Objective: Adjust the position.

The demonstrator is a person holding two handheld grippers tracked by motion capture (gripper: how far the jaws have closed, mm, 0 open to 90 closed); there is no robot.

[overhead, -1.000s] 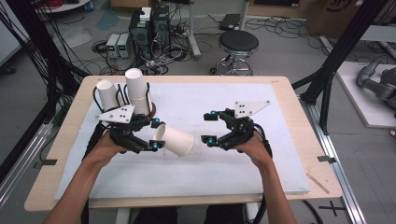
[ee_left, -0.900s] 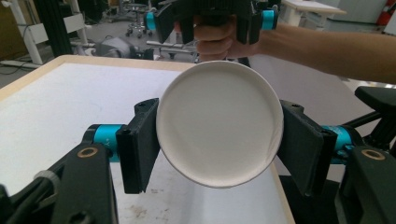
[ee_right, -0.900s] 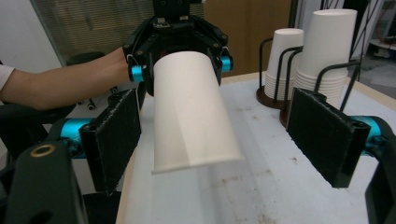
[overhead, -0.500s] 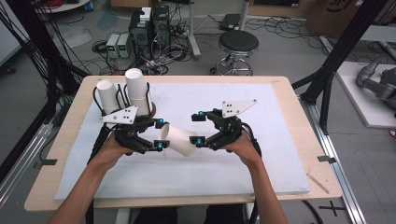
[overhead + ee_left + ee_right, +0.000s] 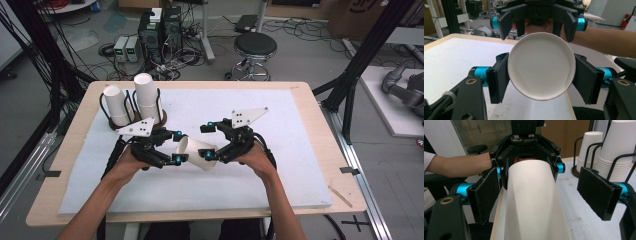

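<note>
A white paper cup (image 5: 197,152) lies level above the white mat, held at its narrow end by my left gripper (image 5: 179,146), which is shut on it. In the left gripper view the cup's round base (image 5: 541,67) faces the camera, with both pads (image 5: 499,80) pressing its sides. My right gripper (image 5: 209,141) faces it from the right, open. In the right gripper view the cup (image 5: 531,202) runs between that gripper's two pads (image 5: 599,192); the right pad stands clear of it and the left pad is close beside it. The left gripper (image 5: 529,170) shows at the cup's far end.
A wire cup holder (image 5: 135,122) at the mat's back left carries two stacks of white cups (image 5: 120,105) (image 5: 147,97), just behind the left gripper. In the right gripper view these stacks (image 5: 619,150) rise at the right. The white mat (image 5: 300,150) covers the wooden table.
My right gripper has moved left towards the cup, and its open jaws now flank the cup's wide end. The left gripper has kept hold of the cup and barely shifted.
</note>
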